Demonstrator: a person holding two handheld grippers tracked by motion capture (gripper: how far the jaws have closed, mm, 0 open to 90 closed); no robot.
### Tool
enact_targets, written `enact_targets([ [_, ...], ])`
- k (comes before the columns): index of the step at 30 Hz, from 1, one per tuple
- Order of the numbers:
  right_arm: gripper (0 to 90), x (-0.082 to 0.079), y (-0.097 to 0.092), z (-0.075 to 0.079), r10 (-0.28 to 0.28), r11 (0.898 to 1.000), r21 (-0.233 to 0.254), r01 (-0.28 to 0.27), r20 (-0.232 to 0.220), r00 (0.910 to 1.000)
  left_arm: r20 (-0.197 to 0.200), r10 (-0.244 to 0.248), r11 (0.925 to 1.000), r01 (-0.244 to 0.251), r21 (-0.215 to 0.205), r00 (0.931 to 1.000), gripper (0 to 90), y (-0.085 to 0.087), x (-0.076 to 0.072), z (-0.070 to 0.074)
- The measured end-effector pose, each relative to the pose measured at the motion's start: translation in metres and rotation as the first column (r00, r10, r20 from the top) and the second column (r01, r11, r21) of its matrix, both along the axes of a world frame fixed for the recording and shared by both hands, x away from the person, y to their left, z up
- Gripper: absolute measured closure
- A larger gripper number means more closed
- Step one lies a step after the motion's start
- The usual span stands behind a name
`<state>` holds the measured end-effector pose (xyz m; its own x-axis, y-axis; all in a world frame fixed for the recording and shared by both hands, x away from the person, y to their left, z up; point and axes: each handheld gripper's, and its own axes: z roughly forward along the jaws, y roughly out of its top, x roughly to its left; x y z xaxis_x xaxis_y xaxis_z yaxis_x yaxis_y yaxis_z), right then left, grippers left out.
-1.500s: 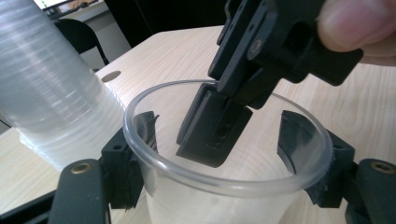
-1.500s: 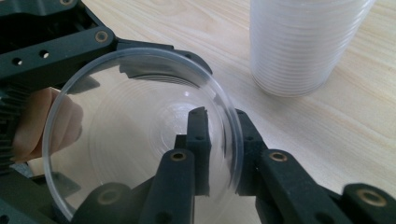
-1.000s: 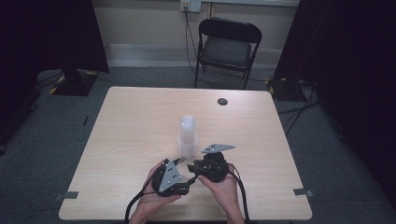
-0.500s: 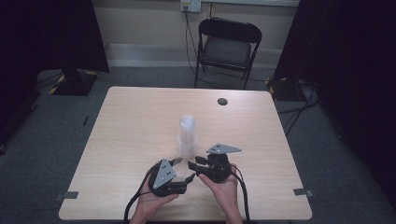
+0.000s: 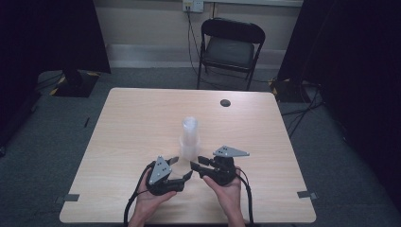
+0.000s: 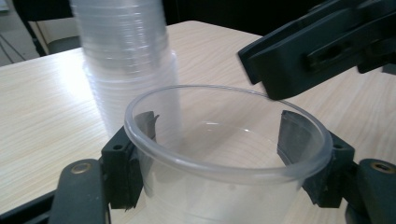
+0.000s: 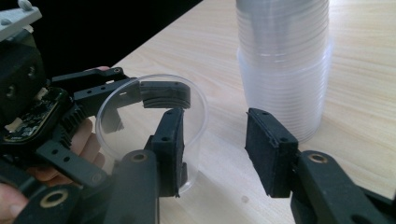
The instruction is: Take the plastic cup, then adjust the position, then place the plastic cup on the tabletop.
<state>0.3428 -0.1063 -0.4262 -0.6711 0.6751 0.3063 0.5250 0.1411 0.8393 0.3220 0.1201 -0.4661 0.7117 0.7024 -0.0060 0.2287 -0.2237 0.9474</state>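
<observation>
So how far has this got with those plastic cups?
One clear cup is already off the stack of cups, clamped in the left gripper. The right gripper hangs open beside it, gripping nothing. The rest are nested, standing on the table.

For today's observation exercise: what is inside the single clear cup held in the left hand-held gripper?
The clear cup looks empty: only its own wall and the left hand-held gripper pads outside show through it. The cup stack stands behind. Its very bottom is cut off.
</observation>
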Motion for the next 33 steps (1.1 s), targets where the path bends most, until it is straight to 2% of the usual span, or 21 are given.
enact_targets([
  [3, 55.5, -0.001, -0.004, -0.001, -0.011, 1.0, 0.005, 0.012, -0.008, 0.9999, 0.007, 0.017, 0.9998, -0.017, 0.013, 0.9998, 28.3, 0.004, 0.001, 0.001],
  [11, 52.8, -0.004, -0.015, -0.006, -0.042, 0.998, 0.035, 0.042, 0.002, 0.9991, 0.009, 0.074, 0.9971, -0.074, -0.018, 0.9972, 28.3, 0.019, 0.006, 0.008],
  [16, 51.2, -0.004, -0.018, -0.007, -0.061, 0.998, 0.012, 0.061, 0.01, 0.9981, 0.015, 0.098, 0.995, -0.098, -0.021, 0.9951, 28.8, 0.028, 0.011, 0.012],
  [22, 48.9, -0.006, -0.022, -0.009, -0.074, 0.997, 0.017, 0.074, 0.024, 0.997, 0.001, 0.112, 0.9925, -0.112, -0.048, 0.9937, 28.8, 0.035, 0.018, 0.016],
  [25, 48.8, -0.009, -0.023, -0.011, -0.066, 0.998, 0.019, 0.066, 0.046, 0.9967, 0.009, 0.129, 0.9914, -0.128, -0.026, 0.9917, 29.0, 0.035, 0.02, 0.019],
  [26, 48.8, -0.009, -0.023, -0.011, -0.066, 0.998, 0.02, 0.065, 0.048, 0.9967, 0.006, 0.128, 0.9909, -0.128, -0.042, 0.9917, 29.0, 0.036, 0.021, 0.02],
  [27, 48.8, -0.01, -0.023, -0.012, -0.066, 0.998, 0.021, 0.065, 0.05, 0.9966, -0.002, 0.131, 0.9896, -0.131, -0.059, 0.9913, 29.0, 0.037, 0.022, 0.02],
  [30, 48.5, -0.01, -0.024, -0.013, -0.069, 0.998, 0.016, 0.069, 0.052, 0.9963, 0.008, 0.142, 0.987, -0.141, -0.076, 0.9898, 29.2, 0.038, 0.026, 0.022],
  [31, 48.4, -0.011, -0.025, -0.013, -0.075, 0.997, 0.015, 0.075, 0.054, 0.9957, 0.009, 0.155, 0.984, -0.154, -0.089, 0.9878, 29.3, 0.041, 0.029, 0.022],
  [33, 48.4, -0.011, -0.026, -0.013, -0.079, 0.997, 0.018, 0.078, 0.055, 0.9953, -0.006, 0.186, 0.9805, -0.186, -0.064, 0.9826, 29.5, 0.042, 0.035, 0.023],
])
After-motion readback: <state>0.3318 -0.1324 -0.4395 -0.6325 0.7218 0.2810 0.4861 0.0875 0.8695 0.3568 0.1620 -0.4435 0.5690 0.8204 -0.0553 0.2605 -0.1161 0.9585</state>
